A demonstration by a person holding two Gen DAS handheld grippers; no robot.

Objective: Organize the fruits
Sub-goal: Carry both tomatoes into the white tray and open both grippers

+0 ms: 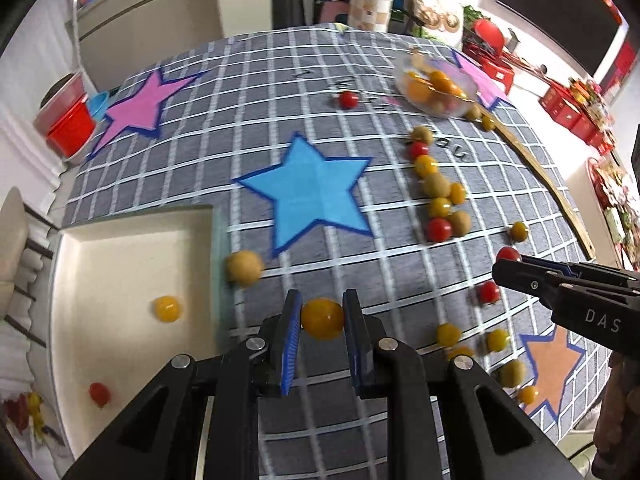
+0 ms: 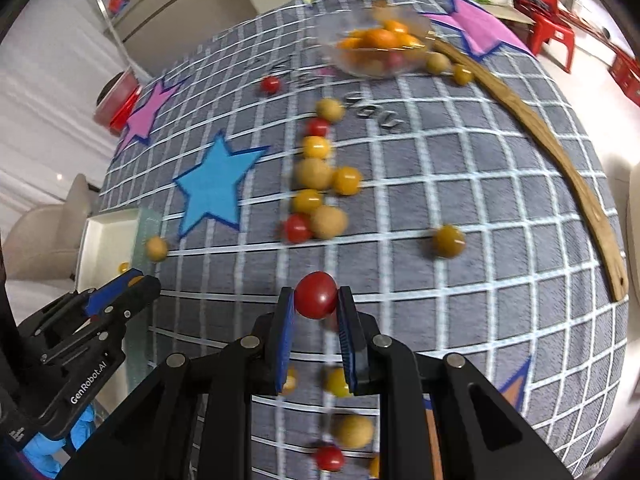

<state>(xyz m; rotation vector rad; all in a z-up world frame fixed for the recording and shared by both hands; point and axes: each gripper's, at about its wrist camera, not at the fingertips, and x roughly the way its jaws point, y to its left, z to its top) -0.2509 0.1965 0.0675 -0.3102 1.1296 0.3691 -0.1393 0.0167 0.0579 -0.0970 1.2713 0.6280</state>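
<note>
My left gripper (image 1: pixel 322 316) is shut on a yellow cherry tomato (image 1: pixel 322 318), held just right of a white square tray (image 1: pixel 132 216). The tray holds a yellow tomato (image 1: pixel 166 308) and a red one (image 1: pixel 99 394). My right gripper (image 2: pixel 316 300) is shut on a red cherry tomato (image 2: pixel 316 294) above the cloth; it also shows in the left wrist view (image 1: pixel 506 266). Several red, yellow and tan fruits (image 2: pixel 316 176) lie scattered in a line down the grey checked cloth. A clear bowl (image 2: pixel 376 50) of orange and yellow fruits stands at the far side.
A tan fruit (image 1: pixel 244 267) lies against the tray's right wall. A wooden strip (image 2: pixel 560 152) curves along the cloth's right edge. A red container (image 1: pixel 68 124) stands off the far left corner. Red chairs (image 2: pixel 548 16) are beyond the table.
</note>
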